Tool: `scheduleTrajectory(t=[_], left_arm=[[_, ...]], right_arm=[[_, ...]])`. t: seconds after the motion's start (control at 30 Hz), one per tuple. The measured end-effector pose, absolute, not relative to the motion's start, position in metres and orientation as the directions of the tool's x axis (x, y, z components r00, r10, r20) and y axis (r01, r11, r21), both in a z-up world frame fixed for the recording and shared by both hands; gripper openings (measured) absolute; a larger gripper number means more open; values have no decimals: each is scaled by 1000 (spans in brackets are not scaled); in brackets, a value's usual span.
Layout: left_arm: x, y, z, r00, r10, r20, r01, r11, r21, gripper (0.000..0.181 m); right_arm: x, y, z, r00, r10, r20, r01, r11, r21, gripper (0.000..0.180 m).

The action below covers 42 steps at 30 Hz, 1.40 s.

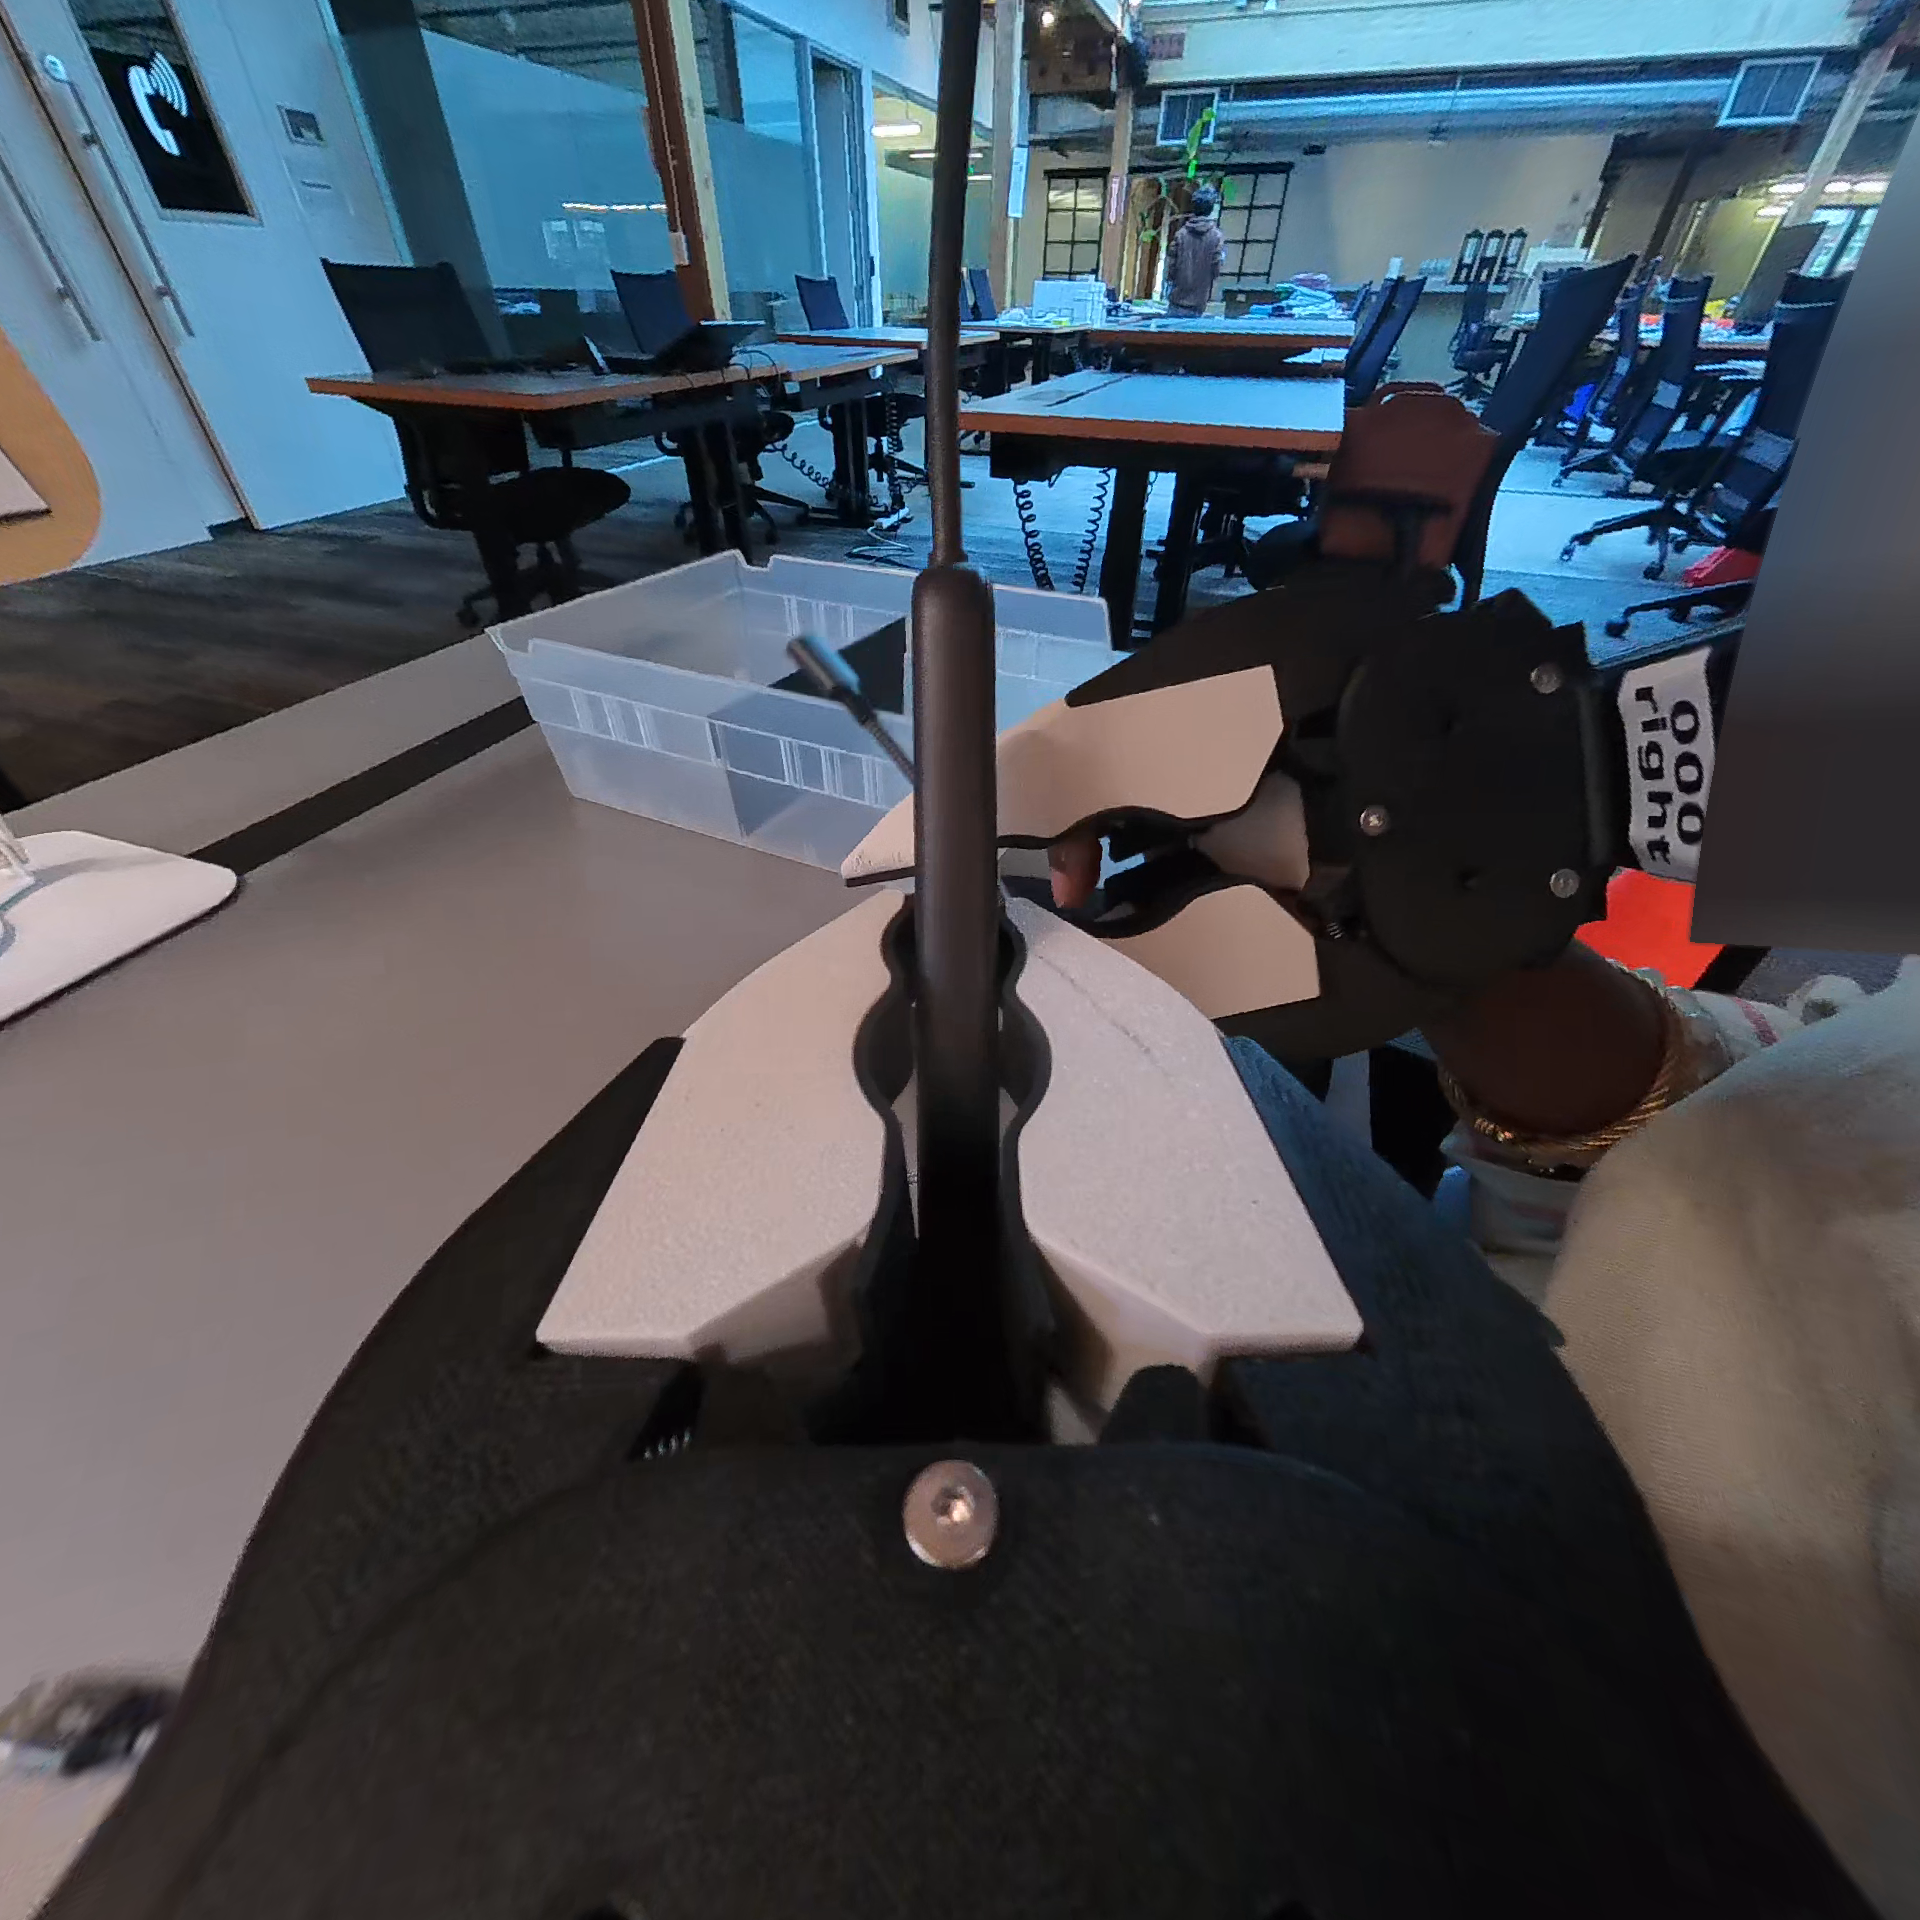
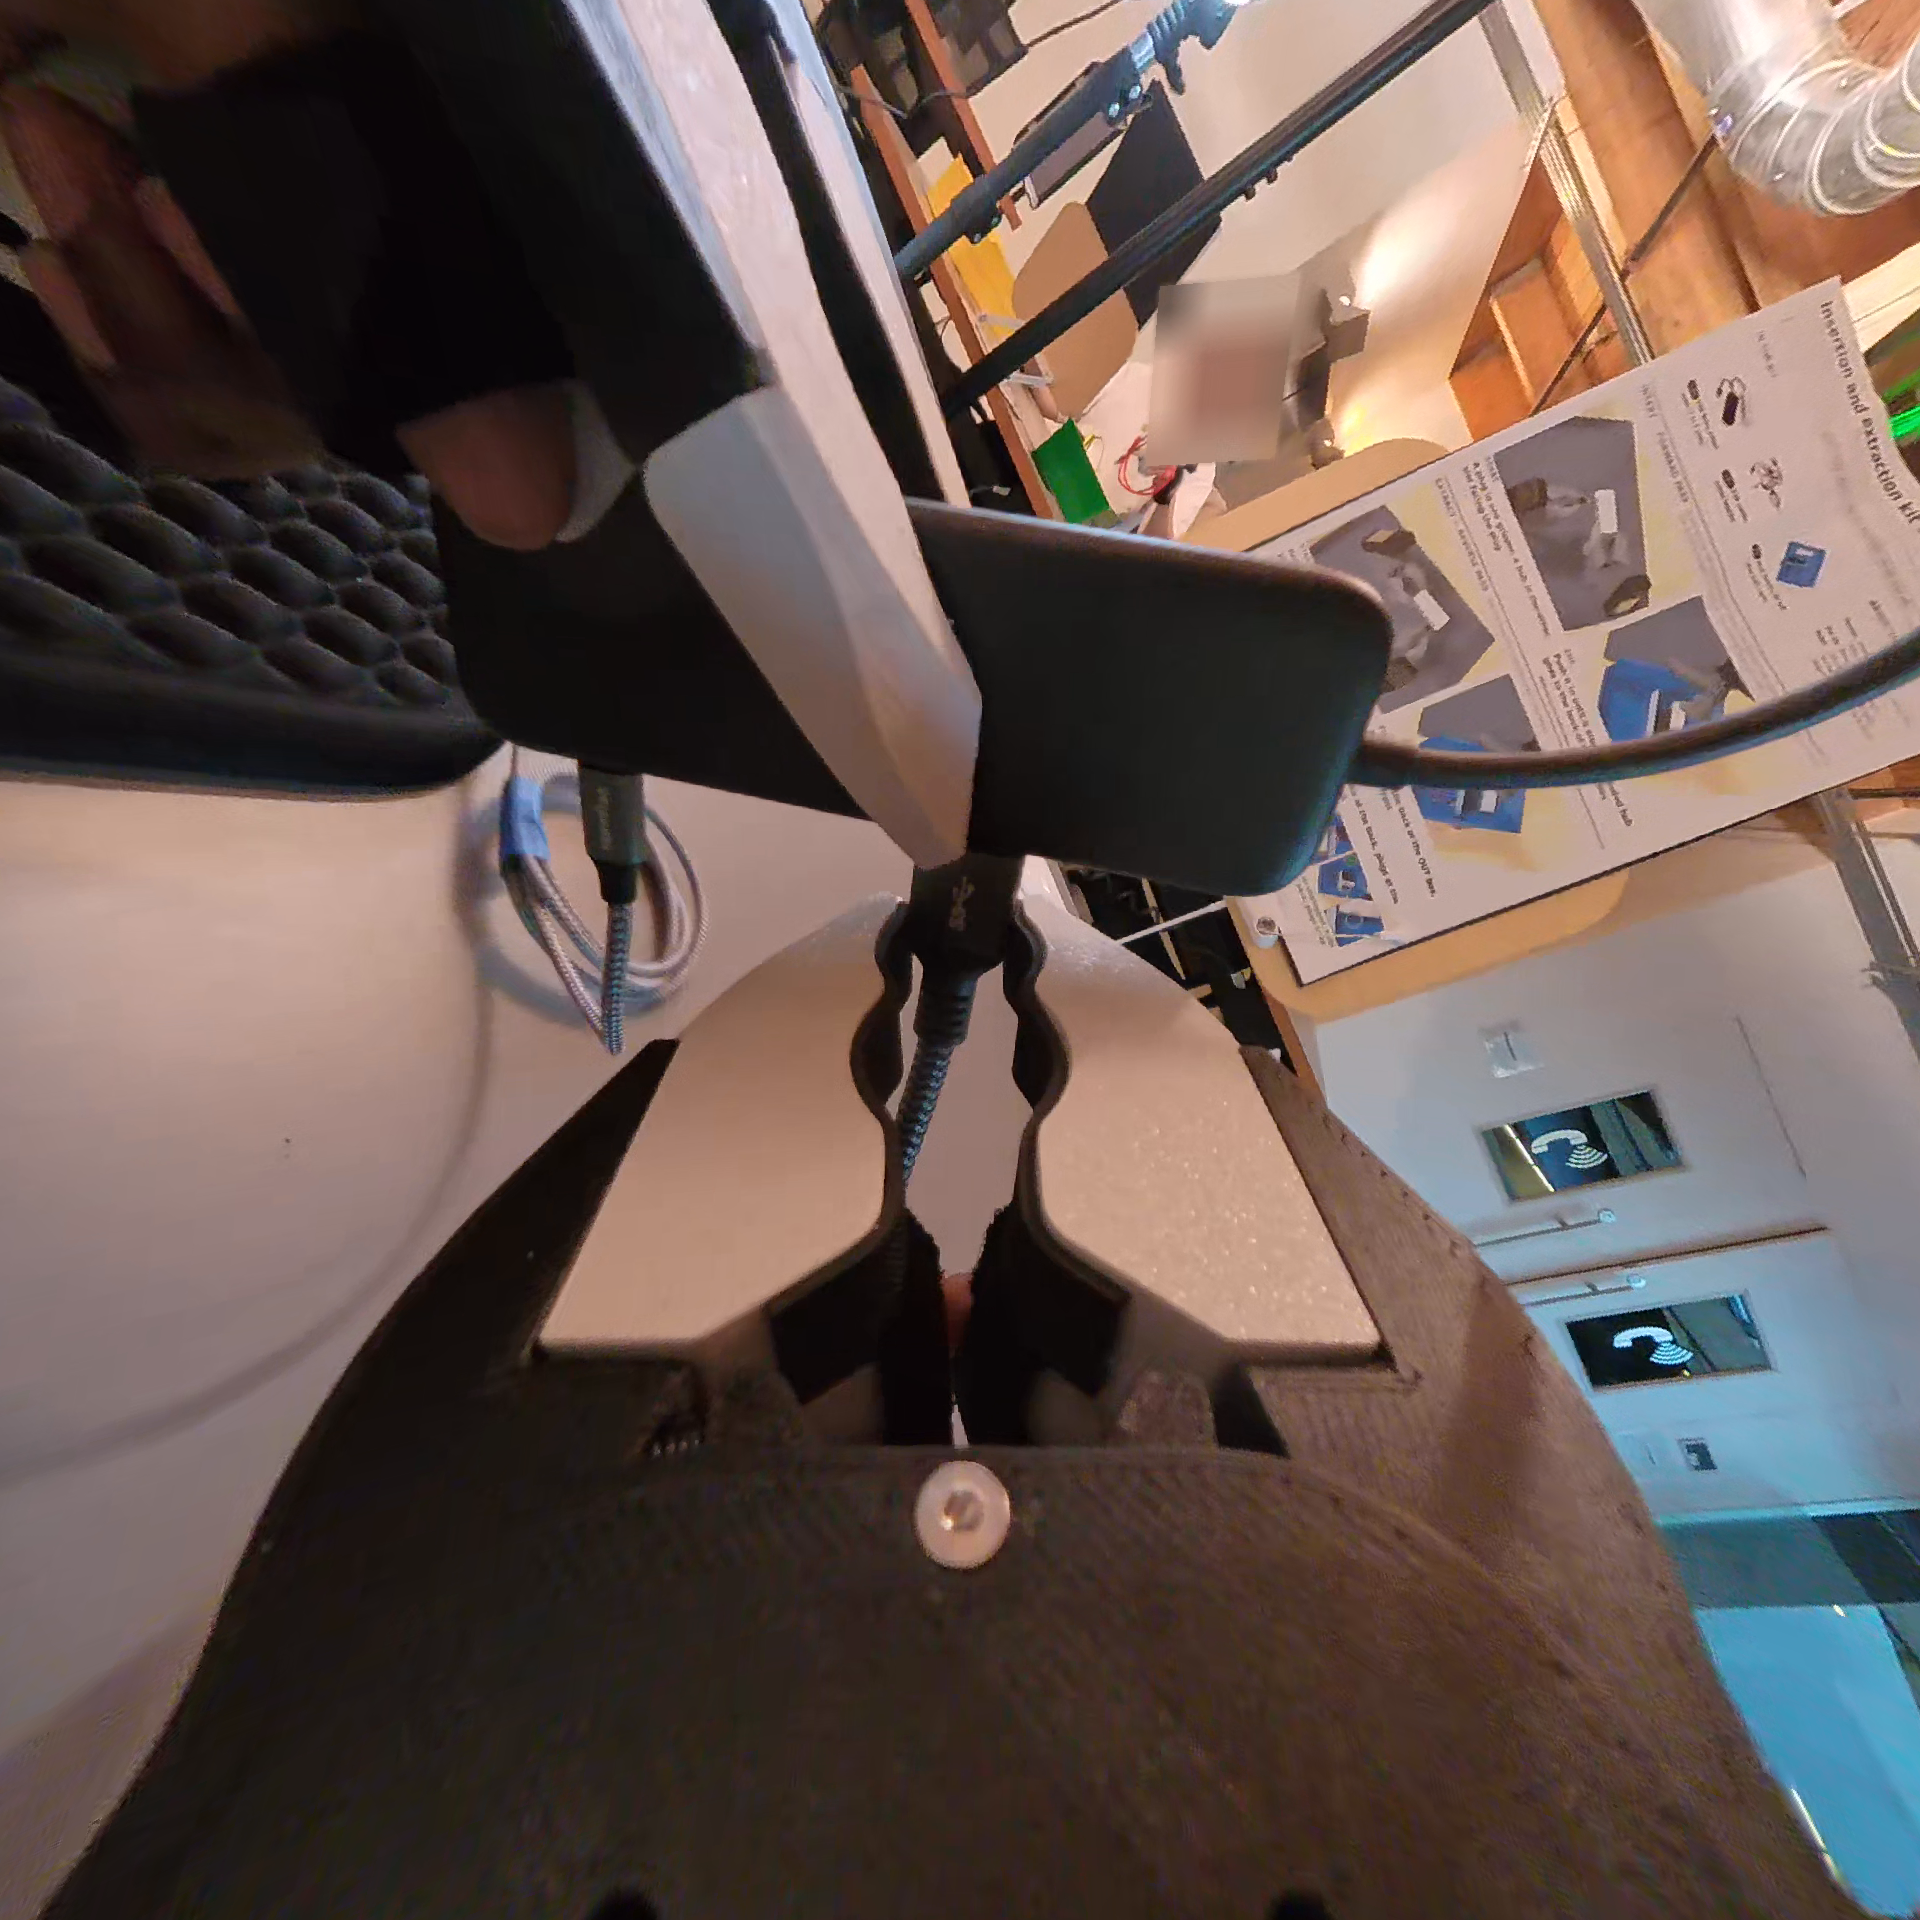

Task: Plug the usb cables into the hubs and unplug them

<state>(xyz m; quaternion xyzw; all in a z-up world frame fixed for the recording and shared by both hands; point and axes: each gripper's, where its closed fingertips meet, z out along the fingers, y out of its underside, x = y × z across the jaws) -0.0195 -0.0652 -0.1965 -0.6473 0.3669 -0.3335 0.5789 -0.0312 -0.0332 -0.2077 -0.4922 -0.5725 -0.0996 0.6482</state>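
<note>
My left gripper (image 1: 956, 935) is shut on a flat dark USB hub (image 1: 951, 727), seen edge-on and upright, with its own cable (image 1: 951, 260) running upward. My right gripper (image 1: 925, 873) reaches in from the right and meets the hub's side. In the right wrist view my right gripper (image 2: 956, 935) is shut on a dark USB plug (image 2: 958, 894) with a braided cable (image 2: 920, 1101). The plug's front meets the edge of the hub (image 2: 1143, 707), and its metal tip does not show. A left gripper finger (image 2: 831, 623) clamps the hub. A second plug (image 2: 608, 821) hangs loose.
A clear plastic bin (image 1: 665, 707) stands on the grey table (image 1: 416, 935) behind the grippers. A coiled braided cable (image 2: 634, 935) lies on the table. A white stand base (image 1: 94, 914) sits at the left. An instruction poster (image 2: 1558, 623) hangs beyond the hub.
</note>
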Motion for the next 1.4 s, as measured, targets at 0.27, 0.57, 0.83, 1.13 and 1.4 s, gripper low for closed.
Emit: scheduleTrajectory(t=[0.27, 0.57, 0.83, 1.13, 1.4], left_arm=[[-19, -80, -181, 503, -864, -19, -101, -37, -994, 11], [-12, -84, -199, 455, -890, -18, -215, -91, -972, 12], [-23, -81, -165, 412, -898, 152, 102, -120, -988, 11], [-13, -85, -195, 380, -919, 110, -82, -152, -985, 12], [-21, -81, -179, 368, -909, 195, 69, -182, -981, 12]], right_arm=[[-32, -47, -193, 305, 463, 832, 652, 535, -537, 18], [-22, -50, -203, 153, 360, 920, 721, 597, -353, 18], [-36, -52, -178, 431, 469, 771, 536, 554, -637, 17], [-20, -54, -201, 111, 279, 954, 732, 626, -268, 17], [-33, -54, -198, 266, 485, 833, 627, 569, -532, 18]])
